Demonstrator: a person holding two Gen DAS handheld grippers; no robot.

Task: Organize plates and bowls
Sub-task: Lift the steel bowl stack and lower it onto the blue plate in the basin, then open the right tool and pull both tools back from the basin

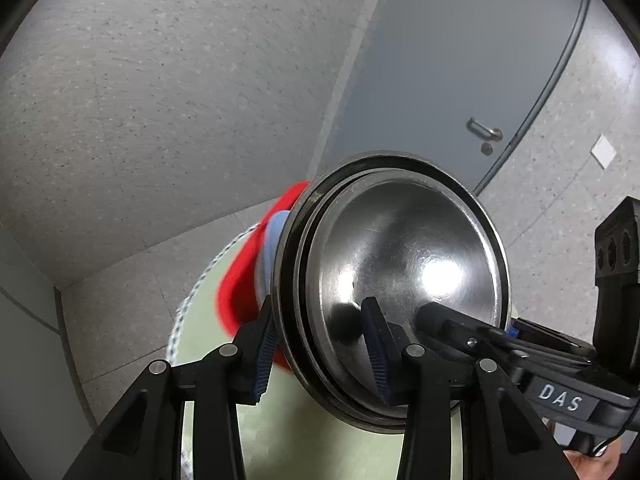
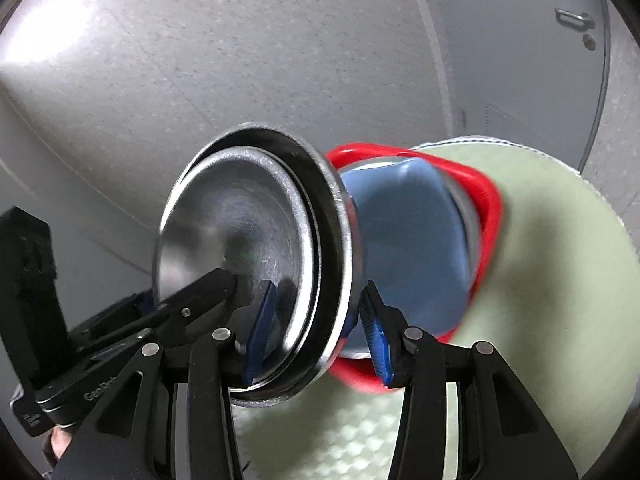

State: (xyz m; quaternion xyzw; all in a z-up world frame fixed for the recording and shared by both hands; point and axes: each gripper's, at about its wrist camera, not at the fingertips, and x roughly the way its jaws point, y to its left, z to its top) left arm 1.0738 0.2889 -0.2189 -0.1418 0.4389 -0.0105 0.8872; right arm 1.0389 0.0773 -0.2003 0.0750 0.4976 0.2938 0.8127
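Blue-padded fingers (image 1: 264,354) of my left gripper (image 1: 320,356) are sitting closest to the lens, and they are clamping the rim of the steel plates (image 1: 400,272), one finger behind the rim and one inside the dish. I am holding the stack tilted on edge, off the table. My right gripper (image 2: 318,334) is pinching the same steel plates (image 2: 248,248) at the opposite rim, jaws closed on it in the same way.

From the left wrist I am seeing the right gripper (image 1: 452,320) reaching into the dish from the right, its casing marked DAS. Behind the steel plates only a sliver of the red bowl (image 1: 244,272) and the blue bowl (image 1: 274,236) is peeking out. Beyond the steel plates a grey door (image 1: 452,64) with a lever handle (image 1: 484,128) is standing in the wall.

From the right wrist I am getting what the left cannot show: the blue bowl (image 2: 404,248) is nesting inside the red bowl (image 2: 486,216), both pressed against the back of the steel plates. The left gripper (image 2: 216,284) is entering from the left. Under the steel plates the pale green round mat (image 2: 552,280) is lying, blurred.
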